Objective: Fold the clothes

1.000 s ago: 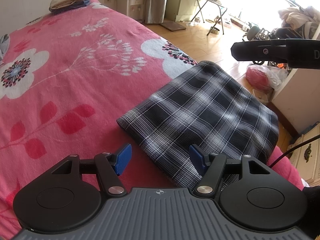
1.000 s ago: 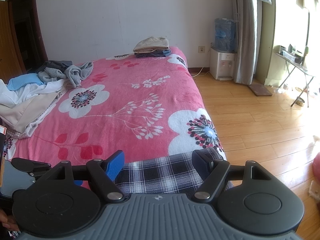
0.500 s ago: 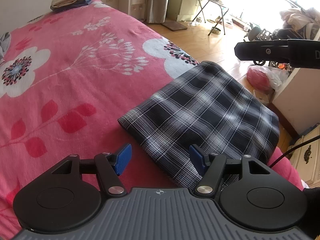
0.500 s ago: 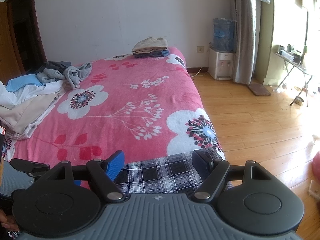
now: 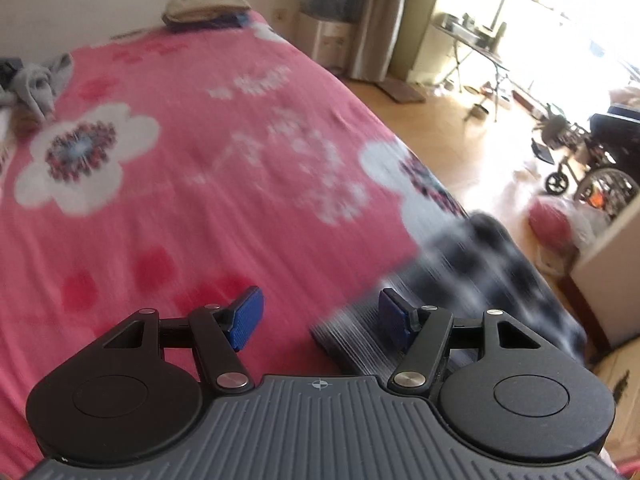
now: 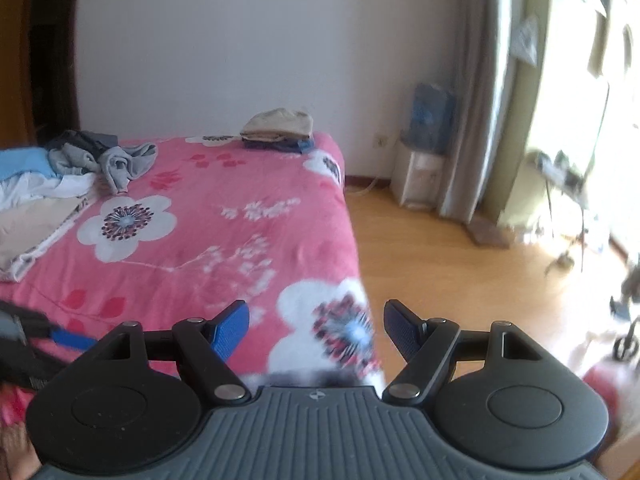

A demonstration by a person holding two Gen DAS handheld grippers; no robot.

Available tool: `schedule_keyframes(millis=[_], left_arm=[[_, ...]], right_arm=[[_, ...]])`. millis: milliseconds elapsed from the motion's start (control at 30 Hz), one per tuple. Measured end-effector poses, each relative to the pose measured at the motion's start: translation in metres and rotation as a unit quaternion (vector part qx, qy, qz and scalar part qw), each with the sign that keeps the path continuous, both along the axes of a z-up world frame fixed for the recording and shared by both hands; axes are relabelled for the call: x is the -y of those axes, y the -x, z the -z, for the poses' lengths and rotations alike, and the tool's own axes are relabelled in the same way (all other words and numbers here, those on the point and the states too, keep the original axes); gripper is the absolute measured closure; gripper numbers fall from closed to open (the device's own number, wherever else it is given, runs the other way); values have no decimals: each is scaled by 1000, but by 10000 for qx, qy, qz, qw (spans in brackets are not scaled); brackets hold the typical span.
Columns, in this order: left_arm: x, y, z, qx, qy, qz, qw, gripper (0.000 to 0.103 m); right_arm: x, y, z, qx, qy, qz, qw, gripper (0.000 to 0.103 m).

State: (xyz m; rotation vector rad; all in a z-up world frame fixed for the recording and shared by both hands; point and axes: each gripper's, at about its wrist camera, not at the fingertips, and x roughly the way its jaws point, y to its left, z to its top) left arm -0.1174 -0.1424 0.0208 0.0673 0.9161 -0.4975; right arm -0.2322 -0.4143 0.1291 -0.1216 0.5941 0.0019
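Two grippers, the left gripper (image 5: 318, 316) and right gripper (image 6: 316, 330), hold their jaws apart, empty. The folded black-and-white plaid cloth (image 5: 480, 264) lies flat at the near right edge of the pink flowered bed (image 5: 192, 208). Soft and light, it is likely best pinched at its folded edge.

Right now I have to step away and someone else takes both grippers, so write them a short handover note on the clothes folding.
Left gripper: open, holding nothing, over the bed edge beside the plaid garment.
Right gripper: open, holding nothing, raised above the bed's near corner.
Plaid garment: folded flat on the near corner of the pink floral bedspread; the view of it is blurred.
Done: the plaid piece, plus a folded stack at the far end of the bed.
Left: the unfolded pile of grey, blue, white and beige clothes on the far left side. Take one from there next, probably.
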Motion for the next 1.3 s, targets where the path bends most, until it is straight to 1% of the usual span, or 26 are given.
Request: schedule_keyframes(millis=[33, 100, 167, 233, 333, 433, 467, 500, 600, 700, 833, 933, 1000, 1067, 1133, 1200, 1300], left_arm=[[0, -10, -6, 52, -41, -4, 10000, 39], [1, -28, -14, 122, -100, -11, 9999, 37], [2, -48, -21, 128, -144, -50, 9998, 36], [4, -64, -26, 154, -111, -18, 9998, 35], [5, -80, -25, 173, -54, -13, 9998, 32], [8, -88, -16, 152, 79, 34, 9998, 25], [9, -87, -10, 148, 103, -11, 9998, 21], [9, -87, -5, 145, 127, -57, 9998, 15], [11, -85, 8, 19, 144, -214, 9997, 7], [17, -84, 19, -240, 57, -294, 9993, 6], [22, -83, 30, -504, -61, -494, 9975, 4], [28, -79, 39, -511, -377, -684, 9956, 3], [31, -77, 46, -656, -551, -691, 9939, 3], [38, -74, 56, -820, -920, -577, 9907, 3], [44, -72, 67, -978, -1288, -471, 9857, 3], [45, -72, 77, -1204, -1455, -484, 9808, 3], [43, -73, 87, -1423, -1570, -511, 9760, 2]], right_arm=[[3, -7, -7, 44, 82, -103, 9999, 26], [9, -27, -21, 86, 30, -372, 9993, 26], [15, -54, -35, 55, -153, -585, 9982, 26], [18, -83, -48, 78, -457, -745, 9961, 26], [17, -124, -59, 178, -834, -922, 9921, 25], [19, -135, -42, 185, -1178, -958, 9882, 24], [20, -138, -36, 187, -1294, -968, 9867, 24], [21, -141, -30, 188, -1409, -979, 9850, 24], [24, -151, -13, 191, -1754, -1010, 9791, 24], [27, -160, 5, 194, -2097, -1039, 9720, 24], [28, -156, 33, -52, -2576, -1184, 9590, 23], [28, -152, 50, -265, -2923, -1244, 9478, 20], [30, -150, 62, -494, -3201, -1245, 9379, 20], [37, -148, 72, -762, -3463, -1226, 9270, 20], [45, -145, 82, -1030, -3608, -1123, 9201, 20], [57, -138, 90, -1254, -3639, -980, 9177, 20], [76, -127, 102, -1469, -3467, -670, 9240, 20]])
